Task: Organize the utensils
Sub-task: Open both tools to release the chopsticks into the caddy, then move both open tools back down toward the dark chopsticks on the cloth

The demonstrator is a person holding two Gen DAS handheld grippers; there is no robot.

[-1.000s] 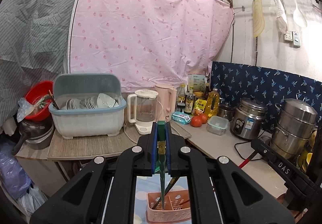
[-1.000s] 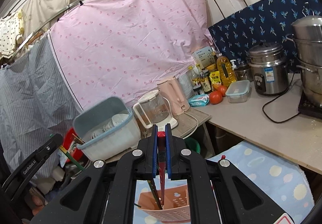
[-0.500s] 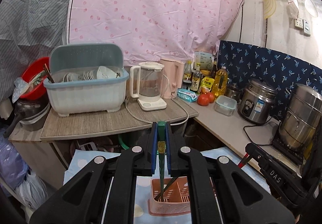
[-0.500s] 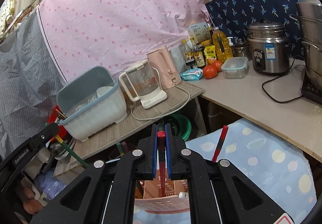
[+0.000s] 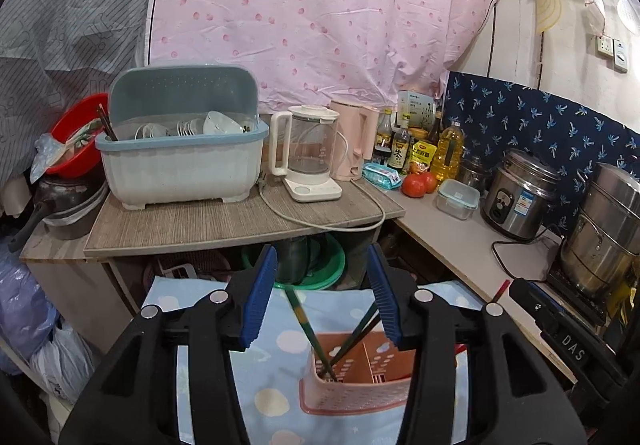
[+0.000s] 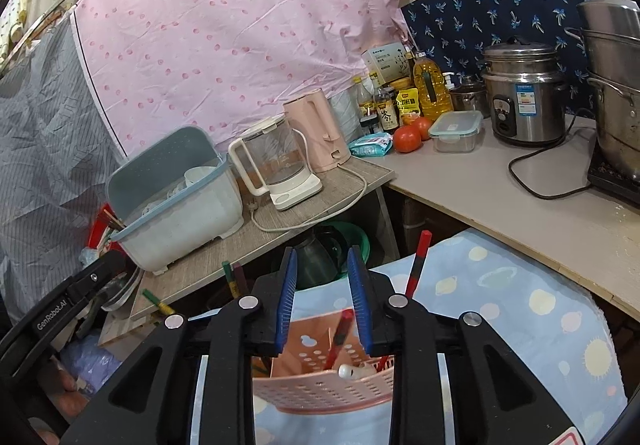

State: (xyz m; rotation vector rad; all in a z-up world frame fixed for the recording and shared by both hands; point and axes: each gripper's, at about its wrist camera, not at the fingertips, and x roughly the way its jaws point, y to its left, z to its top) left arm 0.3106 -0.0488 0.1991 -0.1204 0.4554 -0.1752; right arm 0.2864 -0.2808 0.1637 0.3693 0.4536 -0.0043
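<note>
A pink perforated utensil basket point(image 5: 356, 385) stands on a blue patterned cloth point(image 5: 276, 365); it also shows in the right wrist view point(image 6: 320, 385). My left gripper point(image 5: 322, 295) is open above it, and green chopsticks point(image 5: 308, 329) lean in the basket's left compartment. My right gripper point(image 6: 322, 295) is open above the basket, with a red chopstick point(image 6: 338, 337) standing in it between the jaws and another red chopstick point(image 6: 416, 265) leaning to the right. The green chopstick tops point(image 6: 230, 277) show at the left of the right wrist view.
A wooden shelf point(image 5: 240, 221) behind holds a blue-grey dish rack point(image 5: 180, 161), a glass kettle point(image 5: 308, 153) and a pink kettle point(image 5: 356, 141). A counter point(image 5: 460, 241) at right holds bottles, tomatoes point(image 5: 416, 185), a rice cooker point(image 5: 520, 197) and a steel pot point(image 5: 608, 229).
Both grippers were shut on chopsticks, left on green, right on red. Both have lowered toward the basket and opened, and the chopsticks now stand in the basket.
</note>
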